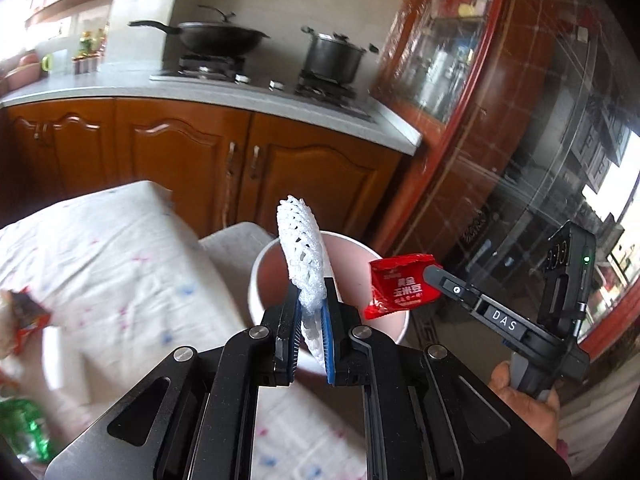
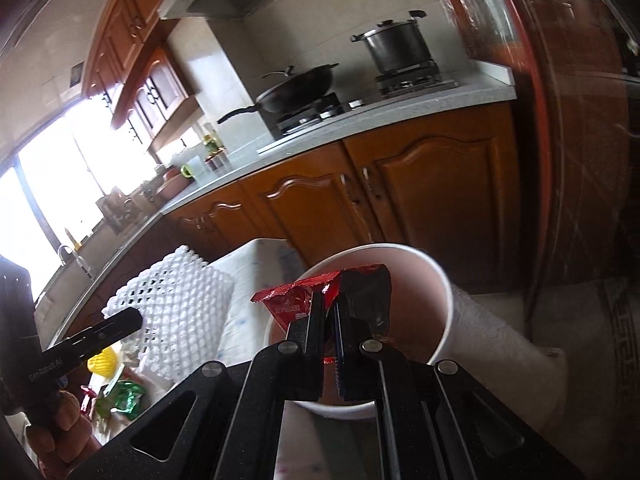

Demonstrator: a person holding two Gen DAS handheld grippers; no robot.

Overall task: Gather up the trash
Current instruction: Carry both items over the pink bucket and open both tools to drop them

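Two grippers each carry one piece of trash above the same bin. The left gripper is clenched on a white foam net sleeve, which stands up out of its blue pads and leans a little over the white bin with a pink inside just beyond the fingertips. In the right wrist view the same sleeve shows as a broad mesh panel to the left of the right fingers, pinched at its lower corner by the left gripper's black tip.

The right gripper is clenched on a red snack wrapper; the wrapper fans out above and to both sides of the fingertips, its silver-dark inner face turned right, and the bin lies directly beyond and below them. From the left wrist the wrapper hangs off the right gripper's grey tip, over the bin's right rim.

A cloth-covered table spreads to the left of the left fingers. More litter lies on it: a red packet at the far left edge and green foil, with what may be a yellow net near it, though blur makes that uncertain. A hand grips the right gripper's handle.
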